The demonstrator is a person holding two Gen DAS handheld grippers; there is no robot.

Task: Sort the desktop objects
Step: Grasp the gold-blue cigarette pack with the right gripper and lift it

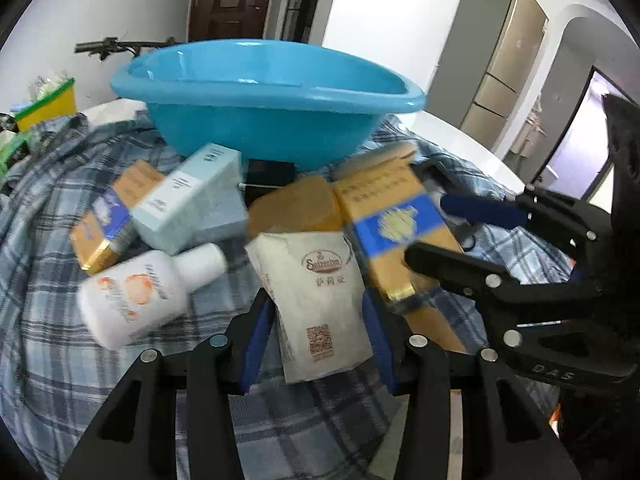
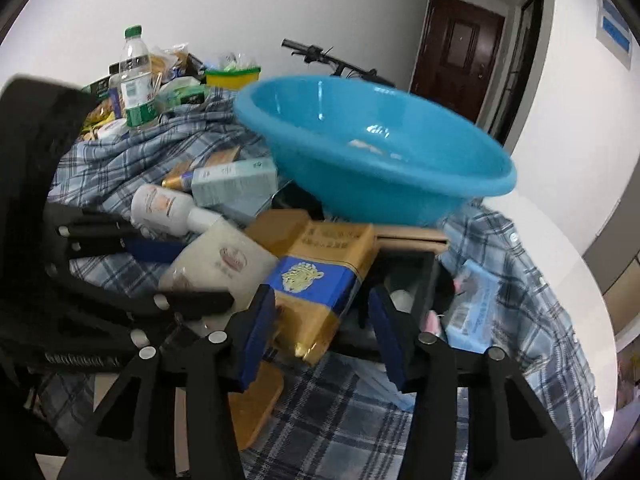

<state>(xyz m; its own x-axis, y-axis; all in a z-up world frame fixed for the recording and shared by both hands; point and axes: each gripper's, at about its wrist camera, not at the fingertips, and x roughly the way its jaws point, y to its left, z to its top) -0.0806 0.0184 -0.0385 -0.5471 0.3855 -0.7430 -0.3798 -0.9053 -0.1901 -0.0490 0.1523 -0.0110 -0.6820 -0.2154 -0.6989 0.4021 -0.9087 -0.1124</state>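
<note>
- Where the plaid cloth (image 1: 60, 240) covers the counter (image 1: 460, 140), a heap of packages lies in front of a blue basin (image 1: 264, 92).
- The left tongs (image 1: 316, 340) grasp a white pouch (image 1: 316, 292) with a brown logo; both blue pads (image 1: 256, 332) press its sides.
- The right tongs (image 2: 322, 336) are clenched on a gold and blue carton (image 2: 320, 280), which sits between their pads and tilts up toward the basin.
- In the left wrist view the right tongs reach in from the right, one finger lying across that carton.
- A white bottle (image 1: 136, 292) lies on its side just left of the pouch, touching a pale blue box (image 1: 192, 204).
- A second gold and blue carton (image 1: 108, 220) lies partly under the pale box.
- A water bottle (image 2: 136, 80) stands upright among clutter at the far left of the counter.
- A bicycle handlebar (image 2: 320, 58) shows behind the basin.
</note>
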